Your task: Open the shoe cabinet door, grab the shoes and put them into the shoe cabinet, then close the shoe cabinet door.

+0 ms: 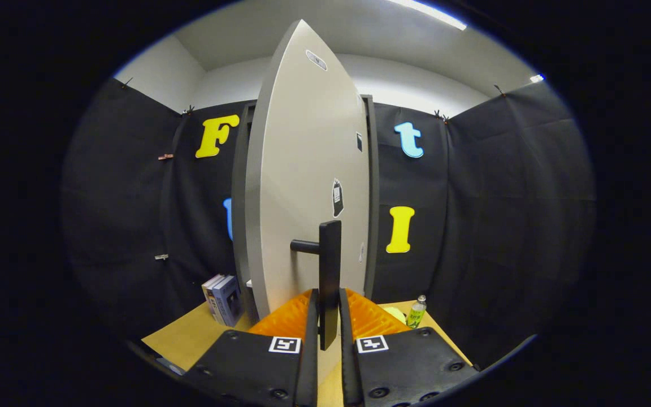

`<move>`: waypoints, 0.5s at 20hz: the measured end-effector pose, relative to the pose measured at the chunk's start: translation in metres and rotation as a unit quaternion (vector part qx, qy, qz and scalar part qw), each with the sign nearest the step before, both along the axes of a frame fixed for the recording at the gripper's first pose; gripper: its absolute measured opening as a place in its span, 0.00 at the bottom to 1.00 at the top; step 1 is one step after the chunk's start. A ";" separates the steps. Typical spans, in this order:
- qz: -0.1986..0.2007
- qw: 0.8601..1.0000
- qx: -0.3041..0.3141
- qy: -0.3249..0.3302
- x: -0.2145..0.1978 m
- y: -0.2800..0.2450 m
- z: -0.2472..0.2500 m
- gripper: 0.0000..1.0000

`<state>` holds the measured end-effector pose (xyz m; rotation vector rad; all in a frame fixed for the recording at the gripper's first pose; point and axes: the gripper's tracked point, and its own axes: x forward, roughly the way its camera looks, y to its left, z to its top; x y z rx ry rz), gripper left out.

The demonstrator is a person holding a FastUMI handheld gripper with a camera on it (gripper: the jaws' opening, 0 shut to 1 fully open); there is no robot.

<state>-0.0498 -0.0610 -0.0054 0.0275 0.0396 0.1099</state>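
While your fingers pinch the lower end of the upright bar handle, the shoe cabinet door stands partly swung, its edge turned toward you, and the cabinet rises at the middle of the tabletop. Keep both fingers pressed square on the bar and follow the door's arc about its hinge rather than pulling straight, so the grip does not slip off. Books sit by the left edge, a small bottle by the right
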 end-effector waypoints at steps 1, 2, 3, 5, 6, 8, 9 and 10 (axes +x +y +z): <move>-0.005 1.000 -0.001 0.004 -0.001 -0.008 -0.001 0.21; -0.007 1.000 -0.001 0.009 -0.002 -0.017 -0.002 0.21; -0.008 1.000 0.002 0.011 -0.003 -0.023 -0.001 0.21; -0.004 1.000 0.013 0.017 -0.004 -0.033 0.000 0.21; -0.002 1.000 0.018 0.018 -0.004 -0.036 0.000 0.20; 0.001 1.000 0.018 0.020 -0.004 -0.040 -0.002 0.20; 0.001 1.000 0.016 0.020 -0.007 -0.041 -0.004 0.20; 0.000 1.000 0.015 0.019 -0.008 -0.043 -0.003 0.20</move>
